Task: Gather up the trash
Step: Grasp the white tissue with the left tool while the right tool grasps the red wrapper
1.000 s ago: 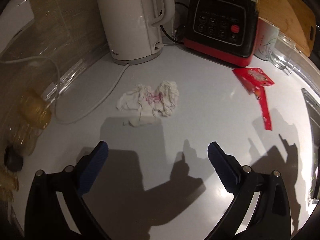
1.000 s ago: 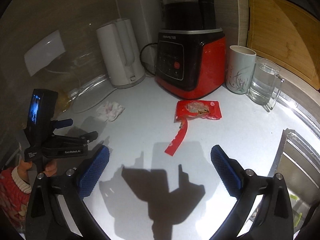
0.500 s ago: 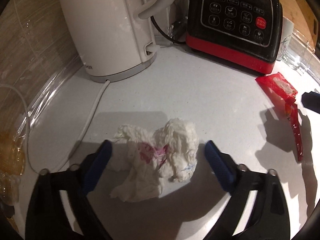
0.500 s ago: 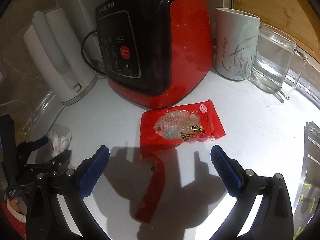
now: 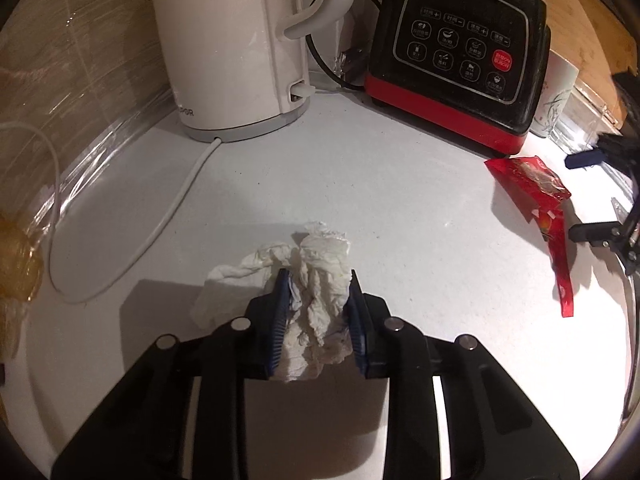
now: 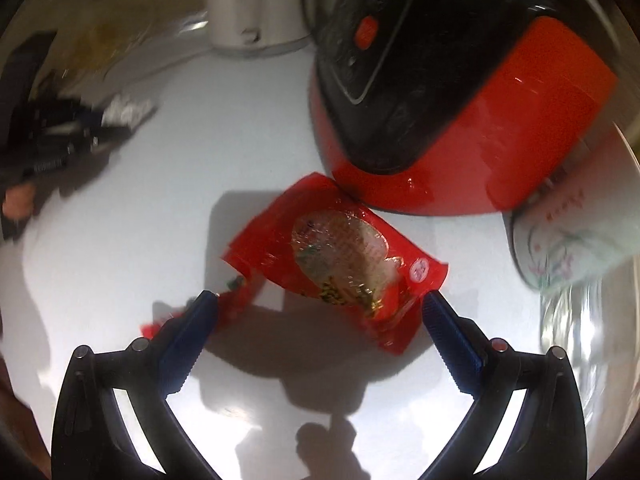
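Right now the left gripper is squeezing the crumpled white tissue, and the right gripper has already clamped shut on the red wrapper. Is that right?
Not quite. The right gripper is open, its jaws spread wide around the red wrapper, not yet clamped; the right wrist view shows this. The left gripper is indeed closing on the crumpled white tissue.

Your left wrist view looks steeply down along its fingers [image 5: 280, 312] at the white counter [image 5: 400, 208], close in, facing the kettle [image 5: 240, 40] and the blender base [image 5: 460, 52] at the back wall. Your right wrist view looks down even more steeply, lower and nearer, with the blender base [image 6: 460, 120] looming just ahead and much of the frame blurred. Both views share the counter [image 6: 240, 140], kettle [image 6: 248, 0], blender base, red wrapper [image 5: 532, 180] [image 6: 340, 256] and cup [image 5: 556, 92] [image 6: 568, 248], and each catches the other gripper at its edge.
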Demonstrator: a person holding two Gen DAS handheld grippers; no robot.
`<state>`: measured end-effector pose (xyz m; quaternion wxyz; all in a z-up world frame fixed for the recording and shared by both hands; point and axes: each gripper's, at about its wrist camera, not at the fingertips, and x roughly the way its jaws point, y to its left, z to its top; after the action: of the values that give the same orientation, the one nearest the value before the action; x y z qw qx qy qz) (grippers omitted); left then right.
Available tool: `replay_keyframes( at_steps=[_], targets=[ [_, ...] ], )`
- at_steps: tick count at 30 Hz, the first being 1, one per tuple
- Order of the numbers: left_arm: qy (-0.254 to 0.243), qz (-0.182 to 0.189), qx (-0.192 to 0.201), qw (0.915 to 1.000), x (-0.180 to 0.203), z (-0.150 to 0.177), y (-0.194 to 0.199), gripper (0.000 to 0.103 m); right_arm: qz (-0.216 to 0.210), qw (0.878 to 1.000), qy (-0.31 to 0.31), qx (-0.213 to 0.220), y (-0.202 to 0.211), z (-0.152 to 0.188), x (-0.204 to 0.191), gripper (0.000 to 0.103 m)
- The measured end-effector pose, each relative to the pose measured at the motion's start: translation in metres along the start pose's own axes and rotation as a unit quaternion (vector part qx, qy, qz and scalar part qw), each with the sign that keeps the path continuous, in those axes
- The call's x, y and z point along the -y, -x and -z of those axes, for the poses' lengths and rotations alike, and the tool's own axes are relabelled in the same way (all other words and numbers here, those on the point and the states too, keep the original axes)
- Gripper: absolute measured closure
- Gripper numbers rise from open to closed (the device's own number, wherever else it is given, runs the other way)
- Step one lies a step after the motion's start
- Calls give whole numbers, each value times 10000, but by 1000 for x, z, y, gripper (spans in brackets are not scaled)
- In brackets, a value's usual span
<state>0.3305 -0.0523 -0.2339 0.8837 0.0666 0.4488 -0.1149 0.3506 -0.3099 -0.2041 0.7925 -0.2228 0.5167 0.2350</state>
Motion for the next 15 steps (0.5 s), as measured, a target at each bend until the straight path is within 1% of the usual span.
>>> replay_keyframes(
  at_steps=[2,6,8,10,12,15],
  targets=[
    [47,-3,16,10000,2,2,1,76,-175,9992,327,-152,-4,-6,8,2],
    [124,24,6,9999,1,4,3,76,-598,9967,445,-327,-16,-15,32,2],
    [127,37,0,9999,0,3,2,76,-783,9947,512,-425,-23,-16,37,2],
    [120,24,2,9999,0,2,1,75,-874,9928,617,-536,-32,-16,40,2],
    [86,-11,15,10000,2,2,1,75,-878,9922,711,-535,-35,-18,41,2],
    [38,-30,34,10000,4,2,1,74,-1046,9914,662,-428,-35,-24,45,2]
  ],
)
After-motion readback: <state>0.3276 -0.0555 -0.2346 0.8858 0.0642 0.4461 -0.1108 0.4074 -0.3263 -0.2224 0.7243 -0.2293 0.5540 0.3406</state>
